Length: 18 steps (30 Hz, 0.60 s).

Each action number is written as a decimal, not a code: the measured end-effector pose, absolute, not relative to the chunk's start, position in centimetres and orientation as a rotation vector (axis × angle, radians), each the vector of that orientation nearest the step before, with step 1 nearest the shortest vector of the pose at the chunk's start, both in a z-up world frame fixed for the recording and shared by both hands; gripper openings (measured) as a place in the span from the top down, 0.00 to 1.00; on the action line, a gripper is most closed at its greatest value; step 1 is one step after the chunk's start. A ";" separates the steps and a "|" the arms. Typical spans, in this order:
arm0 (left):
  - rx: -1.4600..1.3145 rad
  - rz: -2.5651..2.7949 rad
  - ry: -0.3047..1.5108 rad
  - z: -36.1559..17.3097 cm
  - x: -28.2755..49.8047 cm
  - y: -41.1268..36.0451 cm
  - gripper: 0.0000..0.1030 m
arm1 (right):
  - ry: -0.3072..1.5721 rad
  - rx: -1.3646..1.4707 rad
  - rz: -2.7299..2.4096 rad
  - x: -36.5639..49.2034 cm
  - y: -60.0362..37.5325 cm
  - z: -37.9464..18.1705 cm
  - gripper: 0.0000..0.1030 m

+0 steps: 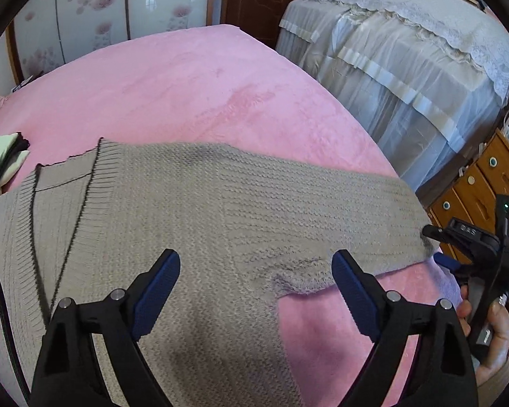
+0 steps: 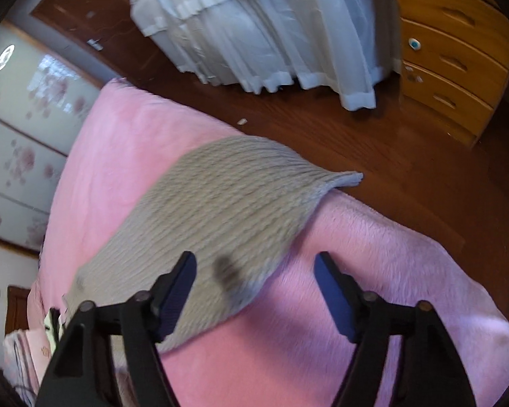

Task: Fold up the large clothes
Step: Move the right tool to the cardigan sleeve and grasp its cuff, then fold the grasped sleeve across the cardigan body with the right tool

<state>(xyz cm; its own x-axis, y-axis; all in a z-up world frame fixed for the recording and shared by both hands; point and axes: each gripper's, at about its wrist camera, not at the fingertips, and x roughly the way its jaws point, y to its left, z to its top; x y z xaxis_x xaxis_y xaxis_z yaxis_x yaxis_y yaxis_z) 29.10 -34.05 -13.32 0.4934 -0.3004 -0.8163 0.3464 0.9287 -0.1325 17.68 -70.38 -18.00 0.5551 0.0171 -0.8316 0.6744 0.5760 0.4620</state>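
A grey-beige knit sweater [image 1: 193,210] lies flat on the pink blanket [image 1: 186,84], its V-neck to the left and one sleeve [image 2: 220,203] stretched to the right. The cuff [image 2: 349,178] reaches past the bed's edge. My left gripper [image 1: 256,268] hovers open over the spot where sleeve and body meet, with nothing between its blue pads. My right gripper [image 2: 254,271] stands open over the sleeve's lower edge, left finger above the knit, right finger above the blanket. In the left wrist view the right gripper [image 1: 436,246] sits at the cuff, held by a hand [image 1: 495,332].
A light green garment [image 1: 0,162] lies at the blanket's left edge. Beyond a strip of dark wood floor [image 2: 407,169] stand a second bed with a white lace cover [image 1: 407,51] and a wooden chest of drawers [image 2: 451,51]. A flowered wardrobe [image 1: 95,6] and a door are behind.
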 end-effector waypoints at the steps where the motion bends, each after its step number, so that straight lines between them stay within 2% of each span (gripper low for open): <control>1: 0.051 -0.398 0.984 -13.5 29.1 -34.0 0.12 | 0.904 0.877 -0.471 17.9 -70.4 -18.2 0.38; 2: 0.050 -0.403 0.986 -13.5 29.0 -33.9 0.12 | 0.901 0.867 -0.482 18.1 -70.3 -18.2 0.39; 5: 0.049 -0.412 0.986 -13.3 28.9 -33.3 0.12 | 0.895 0.806 -0.508 19.3 -69.8 -17.7 0.52; 6: 0.045 -0.412 0.987 -13.1 28.9 -33.0 0.12 | 0.891 0.783 -0.512 19.7 -69.6 -17.4 0.63; 7: 0.039 -0.410 0.989 -12.8 28.9 -32.5 0.12 | 0.884 0.750 -0.511 20.2 -69.3 -16.9 0.80; 8: 0.033 -0.408 0.990 -12.7 28.9 -32.2 0.12 | 0.876 0.723 -0.504 20.6 -69.1 -16.4 0.84; 13: -0.029 -0.372 0.984 -11.0 28.6 -27.6 0.12 | 0.723 0.518 -0.401 21.5 -64.0 -10.1 0.88; 18: -0.090 -0.297 0.975 -9.6 29.4 -21.9 0.12 | 0.627 0.233 -0.078 22.0 -51.8 -3.9 0.89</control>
<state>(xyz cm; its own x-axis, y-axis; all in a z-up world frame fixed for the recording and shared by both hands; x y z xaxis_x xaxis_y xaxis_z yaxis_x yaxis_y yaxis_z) 29.43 -21.90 -9.62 0.5243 -0.2883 -0.8012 0.2079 0.9558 -0.2078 21.97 -51.84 -3.95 0.8078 -0.0020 -0.5894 0.1424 0.9710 0.1919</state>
